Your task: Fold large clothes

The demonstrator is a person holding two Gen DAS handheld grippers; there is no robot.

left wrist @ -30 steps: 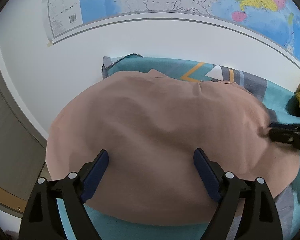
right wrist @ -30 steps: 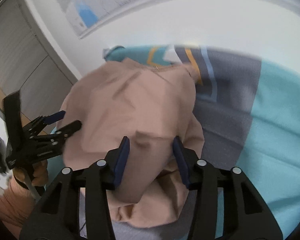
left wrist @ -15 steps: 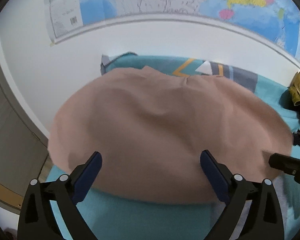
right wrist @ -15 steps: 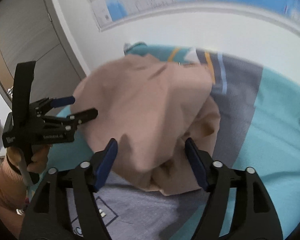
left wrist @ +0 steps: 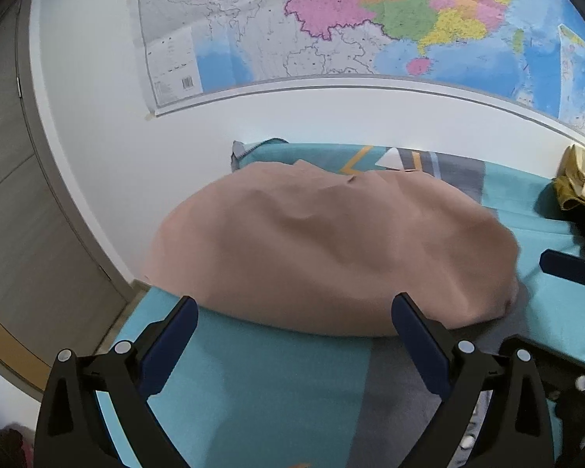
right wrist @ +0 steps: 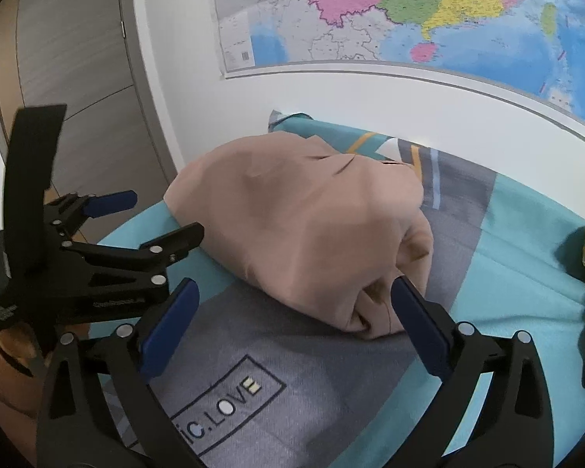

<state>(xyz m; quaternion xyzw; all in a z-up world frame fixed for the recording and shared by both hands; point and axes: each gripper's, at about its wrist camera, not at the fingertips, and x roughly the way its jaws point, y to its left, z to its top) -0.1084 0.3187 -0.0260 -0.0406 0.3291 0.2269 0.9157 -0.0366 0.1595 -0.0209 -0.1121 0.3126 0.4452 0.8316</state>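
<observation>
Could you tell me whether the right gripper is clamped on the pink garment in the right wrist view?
No, the right gripper stands wide open, its pads clear of the pink garment lying on the bedspread.

I count two hand-held grippers, my left hand-held gripper [left wrist: 294, 321] and my right hand-held gripper [right wrist: 292, 308], one pink garment [left wrist: 331, 249] on one bed [left wrist: 277, 382], one yellow garment [left wrist: 579, 181] far right, and one wall map [left wrist: 370, 19].
</observation>
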